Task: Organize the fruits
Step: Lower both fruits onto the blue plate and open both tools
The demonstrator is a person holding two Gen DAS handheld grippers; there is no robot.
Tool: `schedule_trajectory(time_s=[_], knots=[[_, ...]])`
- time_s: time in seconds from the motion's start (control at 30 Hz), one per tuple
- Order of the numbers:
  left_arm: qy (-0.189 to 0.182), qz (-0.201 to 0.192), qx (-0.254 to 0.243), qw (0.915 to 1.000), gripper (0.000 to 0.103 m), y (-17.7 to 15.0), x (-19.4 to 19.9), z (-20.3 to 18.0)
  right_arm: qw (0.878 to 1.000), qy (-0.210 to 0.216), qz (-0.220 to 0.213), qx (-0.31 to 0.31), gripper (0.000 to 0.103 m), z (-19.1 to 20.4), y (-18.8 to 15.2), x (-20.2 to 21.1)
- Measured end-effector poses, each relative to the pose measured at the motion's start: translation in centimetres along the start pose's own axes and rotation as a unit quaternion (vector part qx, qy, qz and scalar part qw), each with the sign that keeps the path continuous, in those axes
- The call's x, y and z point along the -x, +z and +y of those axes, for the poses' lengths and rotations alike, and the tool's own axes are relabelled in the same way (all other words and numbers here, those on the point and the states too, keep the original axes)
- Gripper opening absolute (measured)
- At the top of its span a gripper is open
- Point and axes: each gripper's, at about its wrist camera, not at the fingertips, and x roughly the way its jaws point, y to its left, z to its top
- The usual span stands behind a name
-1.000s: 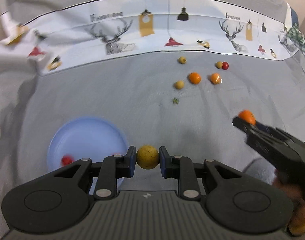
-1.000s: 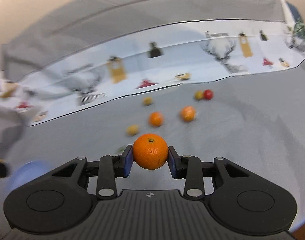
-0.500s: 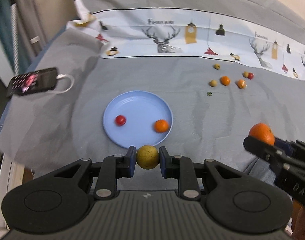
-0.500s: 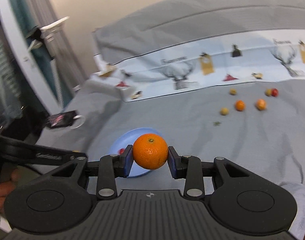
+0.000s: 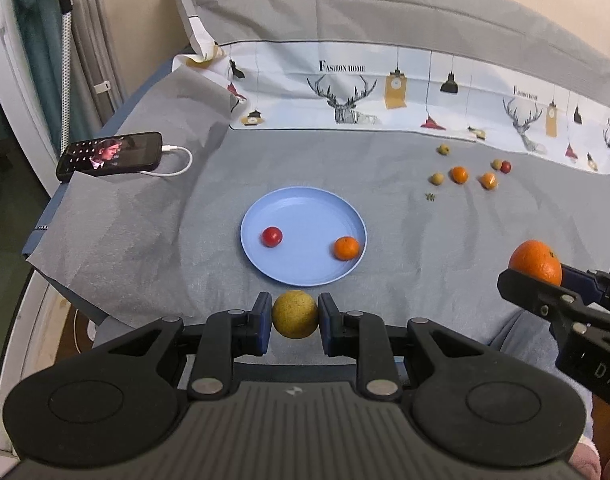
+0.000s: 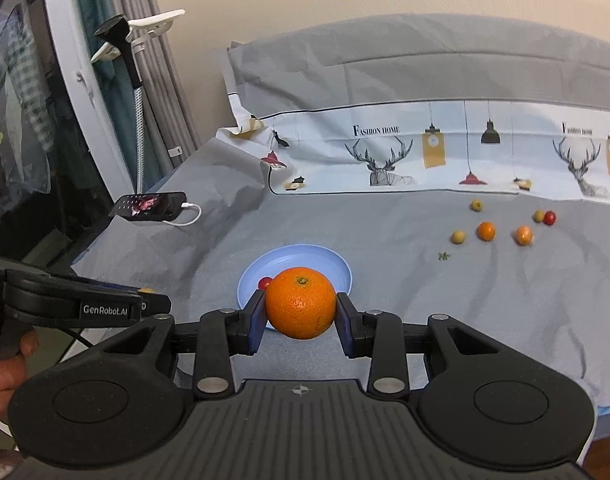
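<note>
My left gripper (image 5: pixel 295 315) is shut on a yellow-brown round fruit (image 5: pixel 295 314), held just in front of the near rim of a blue plate (image 5: pixel 305 212). The plate holds a small red fruit (image 5: pixel 272 236) and a small orange (image 5: pixel 346 248). My right gripper (image 6: pixel 301 304) is shut on a large orange (image 6: pixel 301 302), above the bed to the right of the plate (image 6: pixel 329 260); it also shows in the left wrist view (image 5: pixel 536 262). Several small fruits (image 5: pixel 459 175) lie loose on the grey sheet at the far right.
A phone (image 5: pixel 111 154) with a white charging cable lies at the bed's left edge. A printed deer pillowcase (image 5: pixel 385 92) and a grey pillow line the back. The bed drops off at the left; a phone holder on a stand (image 6: pixel 137 32) is beside it.
Both grippers have pulled back and swung left with their fruits still held. The plate is now fully in view ahead of the left gripper; the loose fruits have shifted to the far right.
</note>
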Motion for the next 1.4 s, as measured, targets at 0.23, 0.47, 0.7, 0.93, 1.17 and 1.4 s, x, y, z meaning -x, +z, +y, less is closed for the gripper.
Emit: schedule_trajectory(time_s=[0.23, 0.47, 0.7, 0.93, 1.17, 1.4], knots=[[-0.009, -0.007, 0.015, 0.9998, 0.027, -0.2, 0.3, 1.3, 1.0, -0.009, 0.001, 0.024, 0.038, 1.6, 0.2, 0.2], [-0.01, -0.01, 0.026, 0.9996, 0.027, -0.5, 0.5, 2.1, 0.999, -0.011, 0.003, 0.042, 0.038, 2.5, 0.4, 0.0], [-0.013, -0.009, 0.031, 0.9994, 0.027, -0.4, 0.3, 2.6, 0.999, -0.013, 0.007, 0.052, 0.038, 2.9, 0.4, -0.3], [-0.013, -0.001, 0.035, 0.9993, 0.027, -0.3, -0.3, 2.7, 0.998, -0.014, 0.016, 0.054, 0.038, 2.8, 0.5, -1.0], [-0.015, 0.015, 0.041, 0.9989, 0.027, 0.0, -1.8, 3.1, 0.998, -0.016, 0.034, 0.056, 0.038, 2.9, 0.7, -2.4], [-0.014, 0.035, 0.05, 0.998, 0.027, 0.8, -4.2, 4.1, 0.996, -0.019, 0.061, 0.055, 0.038, 2.7, 0.9, -4.7]])
